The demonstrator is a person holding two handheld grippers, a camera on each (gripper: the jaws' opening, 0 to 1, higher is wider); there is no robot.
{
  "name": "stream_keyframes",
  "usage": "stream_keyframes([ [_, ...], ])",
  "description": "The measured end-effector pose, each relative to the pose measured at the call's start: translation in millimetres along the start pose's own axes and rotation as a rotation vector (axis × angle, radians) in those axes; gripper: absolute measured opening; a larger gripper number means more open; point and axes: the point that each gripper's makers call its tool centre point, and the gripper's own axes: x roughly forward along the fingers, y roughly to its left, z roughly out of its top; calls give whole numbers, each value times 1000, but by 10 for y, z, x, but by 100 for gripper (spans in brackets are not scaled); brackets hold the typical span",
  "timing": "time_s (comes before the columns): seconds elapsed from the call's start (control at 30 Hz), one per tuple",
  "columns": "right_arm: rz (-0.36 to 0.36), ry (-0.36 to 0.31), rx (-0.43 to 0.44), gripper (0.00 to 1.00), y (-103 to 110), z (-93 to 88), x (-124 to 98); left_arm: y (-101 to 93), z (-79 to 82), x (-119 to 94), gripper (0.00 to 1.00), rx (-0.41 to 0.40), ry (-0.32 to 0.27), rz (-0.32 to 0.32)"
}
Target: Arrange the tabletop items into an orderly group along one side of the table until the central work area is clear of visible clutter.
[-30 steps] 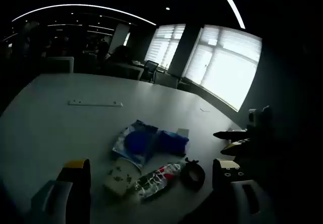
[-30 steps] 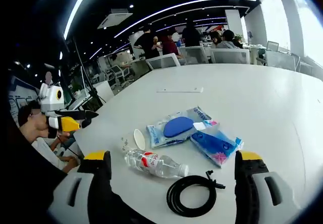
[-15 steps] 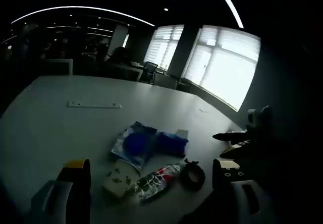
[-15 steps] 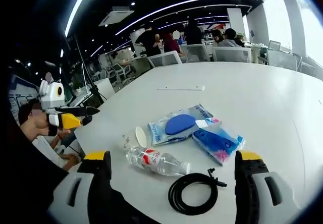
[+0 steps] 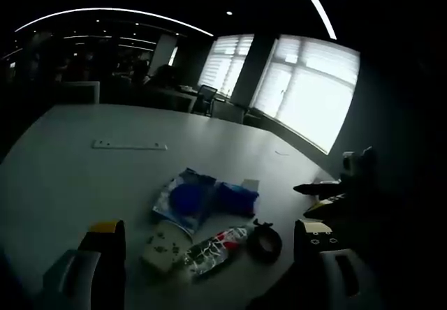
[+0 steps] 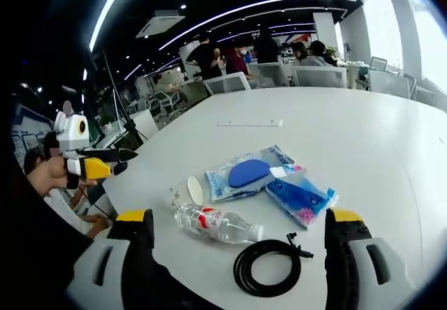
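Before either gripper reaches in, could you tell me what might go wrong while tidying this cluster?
The plastic bottle lies on its side close to the table edge; a nudge could roll it off. The black cable coil sits right beside it, so dragging one may snag the other. The small white lid lies against the blue pouch and could slide away if the pouch is pulled. Both grippers are open and empty.

Right gripper view: on the white table [image 6: 363, 135], the coiled black cable [image 6: 267, 267] lies lowest, at frame centre. The clear plastic bottle [image 6: 218, 225] lies upper left of it, the blue tissue packet [image 6: 299, 198] upper right. The blue-printed flat pouch [image 6: 244, 174] lies above both; the white strip [image 6: 249, 123] lies well above.
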Motion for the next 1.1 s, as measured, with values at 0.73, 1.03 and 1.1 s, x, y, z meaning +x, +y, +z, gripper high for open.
stream_keyframes([
  [0.73, -9, 2, 8, 98, -5, -18, -16, 5, -24, -80, 100, -1, -3, 8],
  [1.03, -3, -7, 7, 97, 8, 34, 3, 9, -1, -92, 100, 11, -13, 14],
  [1.1, -4, -11, 13, 97, -4, 42, 4, 7, -17, -89, 100, 17, -8, 16],
])
